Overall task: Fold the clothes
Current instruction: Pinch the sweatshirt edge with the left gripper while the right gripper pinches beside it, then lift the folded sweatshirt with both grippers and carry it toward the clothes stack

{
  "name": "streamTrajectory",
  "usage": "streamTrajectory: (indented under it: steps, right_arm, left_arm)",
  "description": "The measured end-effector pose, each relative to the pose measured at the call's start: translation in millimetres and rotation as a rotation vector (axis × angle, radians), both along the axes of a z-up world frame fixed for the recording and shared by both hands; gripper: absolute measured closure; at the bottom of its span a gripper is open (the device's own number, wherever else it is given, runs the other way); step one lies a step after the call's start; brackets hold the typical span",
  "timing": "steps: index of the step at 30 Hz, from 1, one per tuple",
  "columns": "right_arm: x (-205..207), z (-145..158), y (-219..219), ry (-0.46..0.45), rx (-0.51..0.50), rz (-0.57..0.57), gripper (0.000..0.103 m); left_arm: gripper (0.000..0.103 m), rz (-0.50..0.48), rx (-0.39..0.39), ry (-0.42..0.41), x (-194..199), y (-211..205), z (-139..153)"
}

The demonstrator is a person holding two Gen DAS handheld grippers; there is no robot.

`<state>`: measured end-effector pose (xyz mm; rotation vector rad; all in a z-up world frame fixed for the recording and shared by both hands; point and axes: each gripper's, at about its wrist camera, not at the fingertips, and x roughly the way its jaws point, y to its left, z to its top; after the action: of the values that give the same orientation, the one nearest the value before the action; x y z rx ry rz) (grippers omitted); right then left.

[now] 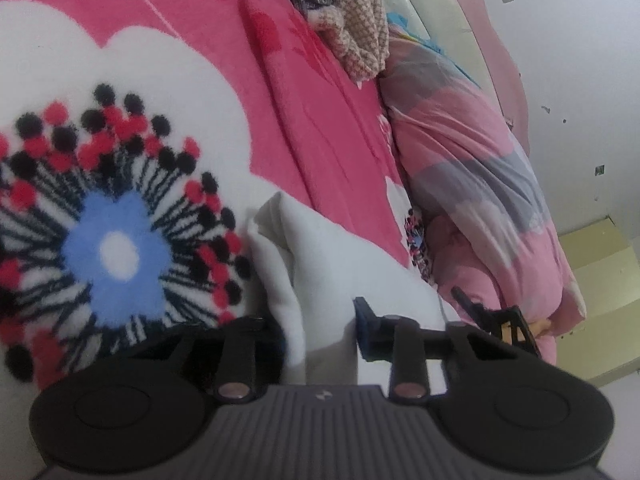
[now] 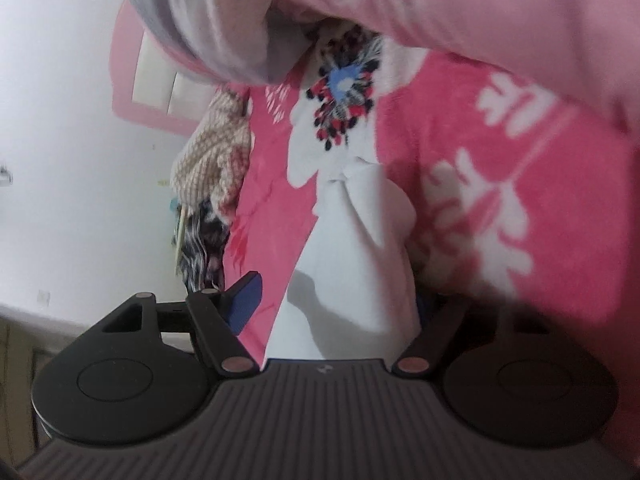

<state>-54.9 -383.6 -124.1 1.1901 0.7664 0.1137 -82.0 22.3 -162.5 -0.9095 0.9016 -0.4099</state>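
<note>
Left gripper (image 1: 320,328) pinching a fold of the white garment (image 1: 320,248) on the pink blanket (image 1: 320,128); right gripper (image 2: 340,304) spread around the cloth.

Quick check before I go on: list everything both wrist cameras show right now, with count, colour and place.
white garment: one, white, bunched on the blanket, running between both grippers' fingers
fleece blanket: one, hot pink with big white flowers, covering the bed
rolled quilt: one, pale pink with grey bands, along the blanket's wall side
clothes pile: one heap, beige-checked knit over dark patterned fabric, far end of the bed
wall: white, chipped, beyond the quilt
left gripper: black, blue pads, fingers around the garment
right gripper: black, blue pad showing, garment between its fingers, contact unclear
</note>
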Motion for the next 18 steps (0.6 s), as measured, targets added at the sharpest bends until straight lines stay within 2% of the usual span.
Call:
streamTrajectory:
  steps: [1, 3, 5, 12, 18]
  right_arm:
    - [-1.8, 0.9, 0.9, 0.004, -0.02, 0.003, 0.05]
    - [-10.3, 1.4, 4.2, 0.0, -0.041, -0.013, 0.072]
    - [-15.5, 7.1, 10.1, -0.023, -0.087, -0.018, 0.078]
    - [-31.3, 47.2, 32.1, -0.12, -0.303, 0.017, 0.082]
    - [-62.0, 93.0, 45.2, -0.213, -0.392, 0.037, 0.082]
  left_arm:
    - [0.075, -0.002, 0.01, -0.013, -0.8, -1.4, 1.6]
    - [0.079, -0.021, 0.053, -0.047, -2.9, -5.8, 7.4]
    - [0.083, -0.028, 0.091, -0.075, -6.4, -9.3, 15.1]
    - [0.086, -0.03, 0.171, -0.201, -29.2, -17.8, 54.9]
    - [0.086, -0.022, 0.188, -0.29, -62.2, -21.2, 98.2]
